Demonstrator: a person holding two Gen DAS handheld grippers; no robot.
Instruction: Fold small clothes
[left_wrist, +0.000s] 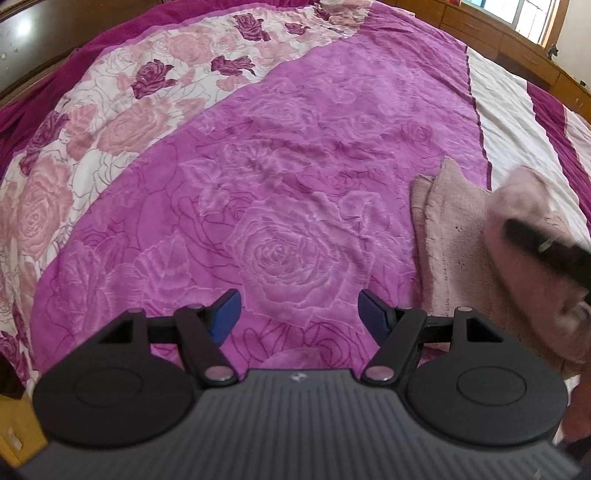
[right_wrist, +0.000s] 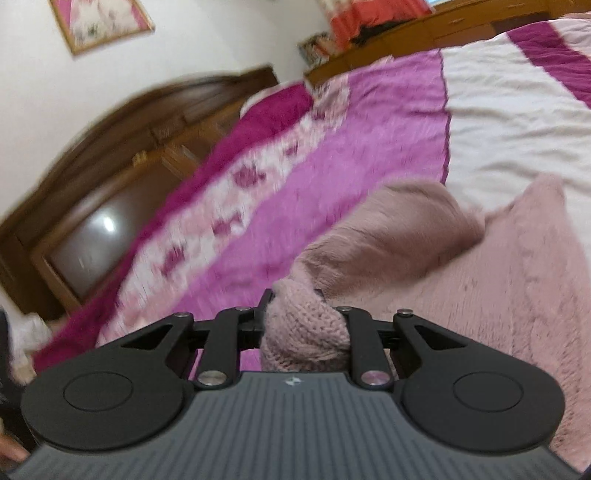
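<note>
One fold in progress on a pink knitted garment.

Pinched between the right gripper (right_wrist: 306, 325) jaws is a bunched edge of the pink knitted garment (right_wrist: 517, 280), the rest lying just ahead and to its right on the magenta bedspread (right_wrist: 295, 177). Left gripper (left_wrist: 299, 314) hangs spread and empty, the garment off to its right. Folding looks partway done; smoothing and further folds seem left.

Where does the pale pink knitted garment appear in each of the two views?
Left wrist view: pale pink knitted garment at the right edge, on the magenta rose-patterned blanket.
Right wrist view: lower right, one bunch pinched in the right gripper.
Shared landmark: the blanket's white strip.
</note>
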